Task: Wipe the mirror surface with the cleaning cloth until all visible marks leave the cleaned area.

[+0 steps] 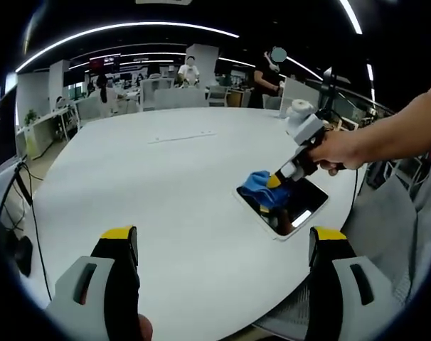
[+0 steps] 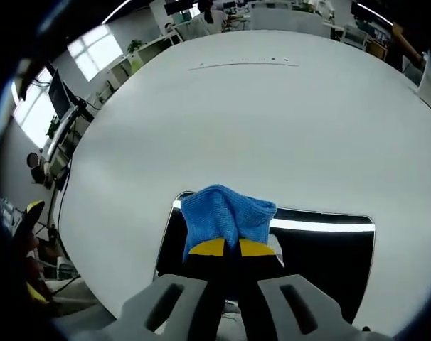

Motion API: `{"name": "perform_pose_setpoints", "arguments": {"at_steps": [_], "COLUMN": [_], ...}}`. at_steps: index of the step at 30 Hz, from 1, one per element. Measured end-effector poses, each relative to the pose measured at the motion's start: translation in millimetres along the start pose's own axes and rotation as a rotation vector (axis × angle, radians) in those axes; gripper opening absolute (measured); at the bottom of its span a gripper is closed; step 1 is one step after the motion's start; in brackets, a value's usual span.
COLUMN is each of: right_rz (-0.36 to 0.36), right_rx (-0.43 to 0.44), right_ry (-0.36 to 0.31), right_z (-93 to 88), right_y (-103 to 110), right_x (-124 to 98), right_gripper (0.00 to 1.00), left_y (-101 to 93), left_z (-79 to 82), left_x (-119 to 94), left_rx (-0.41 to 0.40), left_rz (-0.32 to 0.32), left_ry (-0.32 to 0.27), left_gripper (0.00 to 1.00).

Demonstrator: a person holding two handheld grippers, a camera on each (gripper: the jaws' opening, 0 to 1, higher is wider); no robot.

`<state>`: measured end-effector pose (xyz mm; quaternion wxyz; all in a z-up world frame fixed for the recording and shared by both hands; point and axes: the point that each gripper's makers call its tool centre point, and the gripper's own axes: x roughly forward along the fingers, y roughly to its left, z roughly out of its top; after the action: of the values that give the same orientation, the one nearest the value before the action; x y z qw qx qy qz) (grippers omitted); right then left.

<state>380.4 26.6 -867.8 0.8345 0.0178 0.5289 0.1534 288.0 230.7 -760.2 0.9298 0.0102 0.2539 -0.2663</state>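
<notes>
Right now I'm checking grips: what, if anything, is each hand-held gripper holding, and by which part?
The right hand-held gripper pinches the blue cloth by its bunched near edge, over the mirror. The left hand-held gripper holds nothing.

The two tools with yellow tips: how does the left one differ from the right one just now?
The left tool stands open and holds nothing, while the right tool is shut on the blue cloth. The left tool hangs over bare white table; the right tool presses its cloth onto the mirror. Both have yellow tips on grey bodies.
</notes>
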Motion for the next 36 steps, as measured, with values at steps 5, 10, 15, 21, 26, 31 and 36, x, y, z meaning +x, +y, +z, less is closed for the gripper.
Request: {"name": "perform_pose_setpoints", "arguments": {"at_steps": [5, 10, 15, 21, 26, 31, 36], "right_rz": [-0.003, 0.013, 0.019, 0.043, 0.046, 0.049, 0.060], "right_rx": [-0.015, -0.023, -0.002, 0.035, 0.010, 0.020, 0.030], "right_ry": [-0.009, -0.027, -0.031, -0.008, -0.014, -0.023, -0.014], "right_z": [-10.2, -19.9, -29.4, -46.9, -56.1, -63.6, -72.1], "right_y": [4.2, 7.5, 9.6, 15.2, 19.9, 21.8, 25.3], "right_x": [-3.8, -8.2, -12.7, -20.5, -24.4, -27.8, -31.4], "right_gripper": [0.00, 0.00, 0.00, 0.00, 0.00, 0.00, 0.00], "left_y": [-4.2, -6.5, -10.9, -11.9, -13.0, -13.6, -15.3], "left_z": [0.2, 0.6, 4.3, 7.1, 5.4, 4.0, 0.4], "left_x": [0.9, 1.9, 2.9, 5.9, 6.4, 7.0, 7.5], "left_rx": [0.009, 0.007, 0.019, -0.005, -0.004, -0.001, -0.003], "left_rz": [-0.006, -0.007, -0.005, -0.017, -0.019, -0.017, -0.017], "left_ry": [0.003, 0.001, -0.019, -0.033, -0.028, -0.033, -0.031], "left_gripper": [0.99, 0.99, 0.99, 0.99, 0.99, 0.99, 0.99]}}
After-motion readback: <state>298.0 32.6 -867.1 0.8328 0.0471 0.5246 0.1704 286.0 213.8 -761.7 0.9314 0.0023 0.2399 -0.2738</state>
